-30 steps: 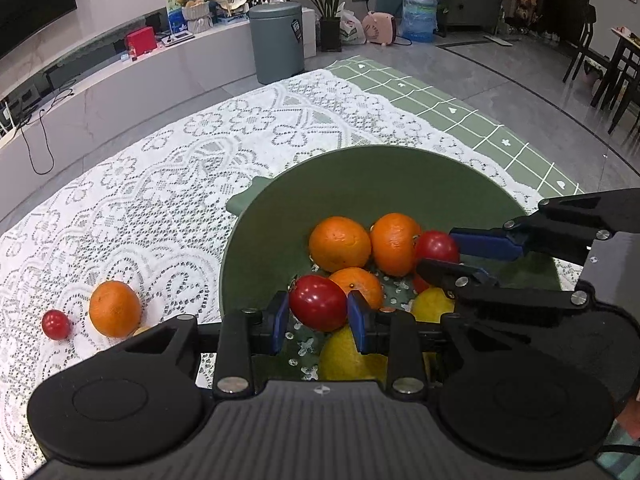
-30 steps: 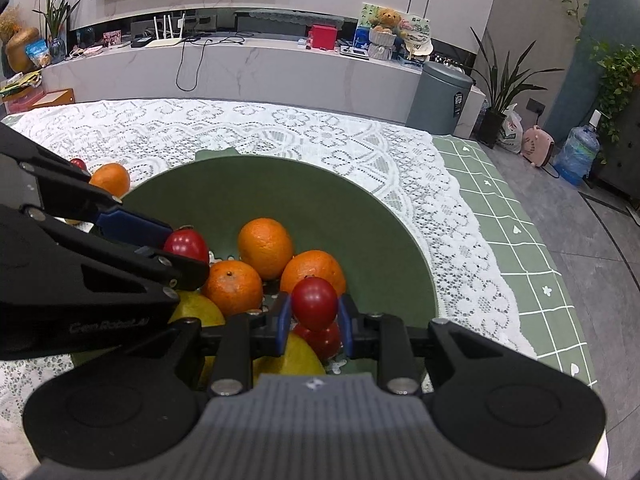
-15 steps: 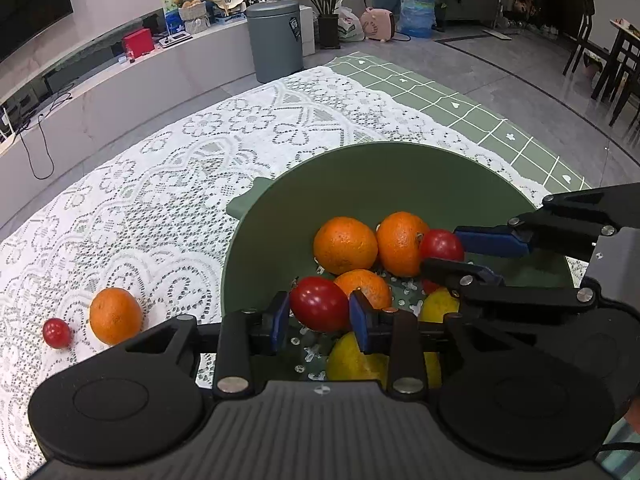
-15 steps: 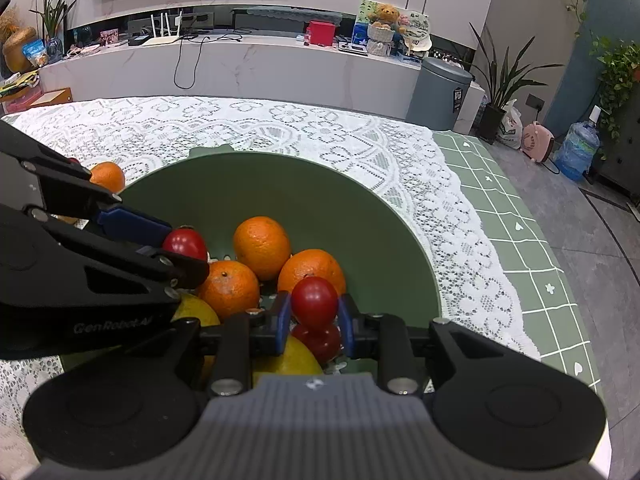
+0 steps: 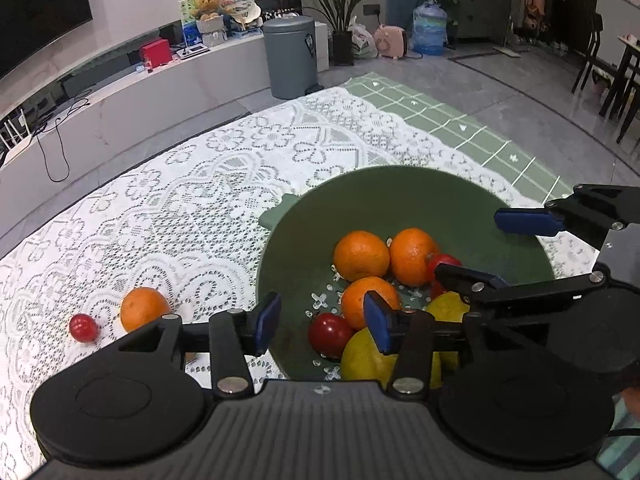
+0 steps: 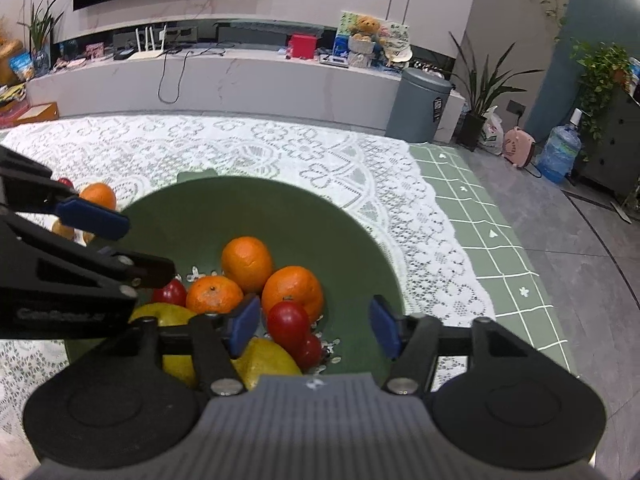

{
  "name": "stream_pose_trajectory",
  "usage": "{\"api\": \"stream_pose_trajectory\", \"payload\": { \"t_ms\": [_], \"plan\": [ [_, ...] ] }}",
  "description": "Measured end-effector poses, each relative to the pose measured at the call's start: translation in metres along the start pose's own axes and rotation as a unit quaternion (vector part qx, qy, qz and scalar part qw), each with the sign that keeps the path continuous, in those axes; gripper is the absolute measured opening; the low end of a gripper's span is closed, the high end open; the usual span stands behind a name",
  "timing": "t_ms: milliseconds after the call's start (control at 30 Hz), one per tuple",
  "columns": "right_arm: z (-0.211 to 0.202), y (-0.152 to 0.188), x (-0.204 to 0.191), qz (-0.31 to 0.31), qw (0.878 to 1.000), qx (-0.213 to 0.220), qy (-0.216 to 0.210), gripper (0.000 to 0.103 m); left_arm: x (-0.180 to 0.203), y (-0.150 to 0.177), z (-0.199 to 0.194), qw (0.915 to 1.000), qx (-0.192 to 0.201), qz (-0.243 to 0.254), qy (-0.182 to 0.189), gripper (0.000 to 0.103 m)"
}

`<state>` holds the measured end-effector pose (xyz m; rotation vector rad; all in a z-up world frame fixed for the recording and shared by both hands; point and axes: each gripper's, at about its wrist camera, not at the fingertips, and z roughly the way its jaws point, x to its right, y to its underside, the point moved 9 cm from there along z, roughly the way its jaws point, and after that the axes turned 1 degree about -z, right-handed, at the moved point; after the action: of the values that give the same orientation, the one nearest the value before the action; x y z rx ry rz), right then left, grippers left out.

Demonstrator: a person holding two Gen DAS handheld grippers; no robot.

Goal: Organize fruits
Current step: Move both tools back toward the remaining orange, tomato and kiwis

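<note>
A green bowl (image 5: pixel 400 196) (image 6: pixel 248 204) holds three oranges (image 5: pixel 361 255), yellow lemons (image 5: pixel 368 358) and red tomatoes. My left gripper (image 5: pixel 322 322) is open above the bowl's near left rim; a red tomato (image 5: pixel 330 334) lies in the bowl just below its jaws. My right gripper (image 6: pixel 314 326) is open over the bowl; a red tomato (image 6: pixel 288 322) rests on the fruit pile between its jaws. An orange (image 5: pixel 143 309) and a small red tomato (image 5: pixel 83 327) lie on the lace cloth left of the bowl.
The white lace tablecloth (image 5: pixel 180 208) covers the table, with green checked cloth (image 6: pixel 480 216) at its right edge. Each gripper shows in the other's view, close together over the bowl. A grey bin (image 5: pixel 291 62) and a low TV bench stand beyond the table.
Both grippers have opened and let go of their red tomatoes, which now lie in the bowl. Both grippers have drawn back slightly.
</note>
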<state>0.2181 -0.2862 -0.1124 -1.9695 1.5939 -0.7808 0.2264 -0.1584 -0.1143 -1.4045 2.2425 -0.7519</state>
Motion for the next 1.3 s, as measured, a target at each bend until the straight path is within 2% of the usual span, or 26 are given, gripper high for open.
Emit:
{"api": "stream_pose_trajectory", "payload": {
  "t_ms": [67,133,200,500,800,967,1133,1300],
  "plan": [
    [-0.004,0.000,0.001,0.003,1.000,0.003,0.002,0.070,-0.001,-0.001,-0.006,1.0000,0.006,-0.002,0.001,0.058],
    [-0.008,0.000,0.000,0.005,1.000,0.007,0.005,0.073,-0.002,-0.001,-0.013,0.9999,0.014,-0.005,-0.001,0.068],
    [-0.012,0.000,0.000,0.011,1.000,0.010,0.006,0.077,-0.005,0.001,-0.020,0.9996,0.025,-0.006,-0.008,0.072],
    [-0.031,0.004,-0.021,0.022,0.999,0.031,-0.004,0.080,-0.031,0.017,-0.048,0.9971,0.054,-0.046,-0.026,0.072],
    [-0.048,0.006,-0.066,-0.005,0.998,0.051,-0.029,0.081,-0.068,0.041,-0.069,0.9899,0.088,-0.089,-0.066,0.074],
    [-0.057,0.004,-0.091,-0.023,0.997,0.063,-0.049,0.081,-0.089,0.056,-0.078,0.9846,0.104,-0.105,-0.094,0.079],
    [-0.064,-0.003,-0.118,-0.044,0.993,0.076,-0.075,0.081,-0.109,0.069,-0.086,0.9811,0.107,-0.131,-0.094,0.081],
    [-0.064,-0.009,-0.144,-0.071,0.989,0.083,-0.095,0.081,-0.125,0.081,-0.087,0.9815,0.101,-0.137,-0.086,0.081]
  ]
}}
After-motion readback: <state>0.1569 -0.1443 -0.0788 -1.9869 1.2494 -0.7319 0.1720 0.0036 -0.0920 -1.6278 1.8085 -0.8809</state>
